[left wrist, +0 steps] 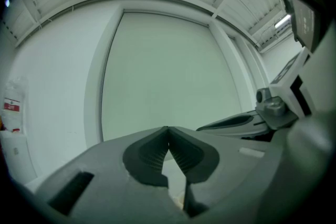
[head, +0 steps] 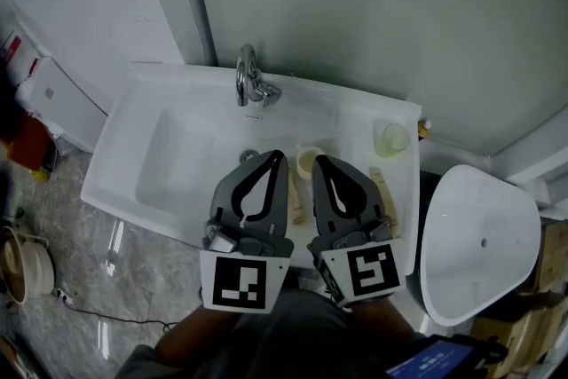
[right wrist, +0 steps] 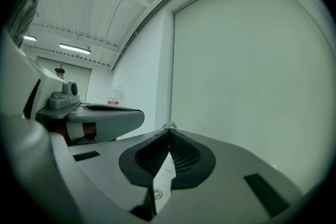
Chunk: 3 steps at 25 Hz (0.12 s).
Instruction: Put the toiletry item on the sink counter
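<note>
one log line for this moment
left gripper shut, empty | right gripper shut, empty | both over sink counter

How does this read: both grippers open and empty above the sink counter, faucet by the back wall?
Wrong on one point: the left gripper and right gripper are shut, not open; each gripper view shows the jaw tips meeting, nothing between. They are empty above the sink counter, faucet by the back wall.

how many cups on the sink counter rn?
2. A pale cup at the back right corner of the counter; a cream cup mid-counter, between the tips of the left tool and right tool. The tools cover part of the counter, so more may be hidden.
</note>
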Motion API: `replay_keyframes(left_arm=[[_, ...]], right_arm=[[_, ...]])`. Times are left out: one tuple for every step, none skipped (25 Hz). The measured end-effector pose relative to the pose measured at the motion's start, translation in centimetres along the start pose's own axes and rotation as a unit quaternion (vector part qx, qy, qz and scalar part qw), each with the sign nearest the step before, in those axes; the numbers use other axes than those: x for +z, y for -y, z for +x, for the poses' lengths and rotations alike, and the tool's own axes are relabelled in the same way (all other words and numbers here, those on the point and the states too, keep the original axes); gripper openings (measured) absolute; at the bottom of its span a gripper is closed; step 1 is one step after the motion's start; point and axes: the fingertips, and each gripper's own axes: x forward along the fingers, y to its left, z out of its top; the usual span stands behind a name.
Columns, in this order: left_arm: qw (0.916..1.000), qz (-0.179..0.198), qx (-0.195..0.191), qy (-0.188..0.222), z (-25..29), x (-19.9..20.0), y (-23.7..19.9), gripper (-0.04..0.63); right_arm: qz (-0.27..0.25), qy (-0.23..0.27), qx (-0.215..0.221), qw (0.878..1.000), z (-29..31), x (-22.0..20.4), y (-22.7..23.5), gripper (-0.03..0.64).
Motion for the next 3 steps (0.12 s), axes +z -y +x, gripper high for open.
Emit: replay_keyframes(left_arm=[[1.0, 0.0, 0.0, 0.001, 0.07, -0.02, -0.01, 0.012], [1.0, 0.0, 0.0, 0.001, 0.14, -0.06, -0.01, 0.014], [1.0, 0.001, 0.0, 0.001, 0.2, -0.09, -0.01, 0.012]], right_arm=[[0.001, 0.0, 0.0, 1.0, 0.05, -0.04, 0.06, 0.014], [0.002, -0.001, 0.0, 1.0, 0.1, -0.09, 0.12, 0.014], [0.002, -0.001, 0.0, 1.0, 0.14, -0.14, 0.16, 0.014]])
